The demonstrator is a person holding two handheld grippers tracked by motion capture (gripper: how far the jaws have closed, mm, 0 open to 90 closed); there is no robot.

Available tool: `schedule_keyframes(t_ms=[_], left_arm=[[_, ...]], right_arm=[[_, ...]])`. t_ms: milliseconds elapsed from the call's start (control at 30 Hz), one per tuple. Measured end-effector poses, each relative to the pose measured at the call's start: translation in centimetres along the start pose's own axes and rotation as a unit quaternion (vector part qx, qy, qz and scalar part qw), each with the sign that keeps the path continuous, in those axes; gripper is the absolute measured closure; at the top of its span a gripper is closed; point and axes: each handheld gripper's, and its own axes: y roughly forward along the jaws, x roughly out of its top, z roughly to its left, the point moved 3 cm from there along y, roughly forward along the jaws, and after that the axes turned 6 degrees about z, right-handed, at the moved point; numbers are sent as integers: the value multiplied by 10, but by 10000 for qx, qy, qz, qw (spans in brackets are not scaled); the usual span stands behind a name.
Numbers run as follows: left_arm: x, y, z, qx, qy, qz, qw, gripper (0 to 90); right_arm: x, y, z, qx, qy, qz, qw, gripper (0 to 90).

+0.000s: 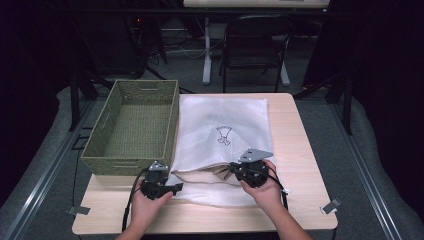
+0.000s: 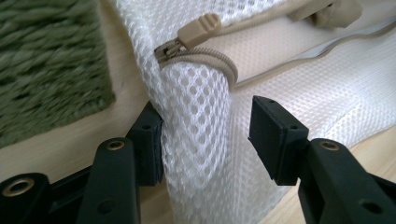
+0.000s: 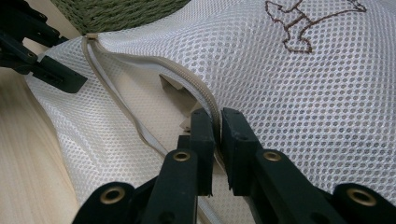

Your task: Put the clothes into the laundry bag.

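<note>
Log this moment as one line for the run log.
right gripper: shut on zipper edge of mesh bag | left gripper: open around bag corner | bag mouth: partly open | basket: left of bag

Green woven basket (image 1: 131, 127) on my left half of table (image 1: 295, 150), long side running away from me, nothing visible inside. Its weave (image 2: 46, 65) near my left view. Beyond table: black folding chair (image 1: 256, 42), white desk leg (image 1: 207, 50), grey floor, dark curtains at both sides.
</note>
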Motion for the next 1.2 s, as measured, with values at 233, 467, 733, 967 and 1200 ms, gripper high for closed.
schedule_keyframes(t_ms=[233,467,733,967,1200], left_arm=[[-2,-1,5,-51,-11,-166,9998,573],[-4,-3,4,76,126,-305,9994,565],[-5,0,-1,290,357,-252,9986,558],[-4,-1,-1,284,415,-264,9984,560],[-4,-1,-1,323,396,-289,9983,561]], right_arm=[[1,-1,0,-34,18,-20,10000,800],[1,2,2,-42,-15,94,9999,670],[-1,-14,3,-293,68,-71,9995,518],[-9,-38,2,-589,40,-293,9978,450],[-25,-61,-10,-789,258,-313,9961,443]])
